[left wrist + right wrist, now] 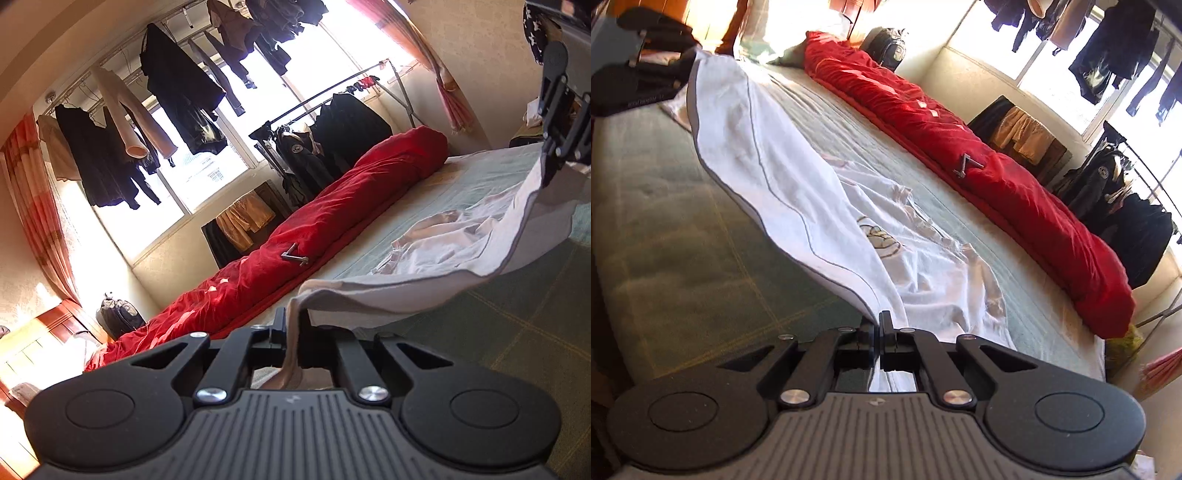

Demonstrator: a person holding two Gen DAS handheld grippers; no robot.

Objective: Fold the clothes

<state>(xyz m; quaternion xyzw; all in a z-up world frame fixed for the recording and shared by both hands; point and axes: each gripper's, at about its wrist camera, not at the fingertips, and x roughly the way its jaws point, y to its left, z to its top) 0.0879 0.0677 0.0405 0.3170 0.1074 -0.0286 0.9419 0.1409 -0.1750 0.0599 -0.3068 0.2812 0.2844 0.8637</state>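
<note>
Currently both the left gripper [291,332] and right gripper [878,334] are clamped shut on one edge of the white garment [798,199], lifted off the bed [683,229]; next, carry it toward 12 o'clock.

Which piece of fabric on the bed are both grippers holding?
The white garment, pinched by left gripper and right gripper; the red quilt lies untouched alongside.
</note>
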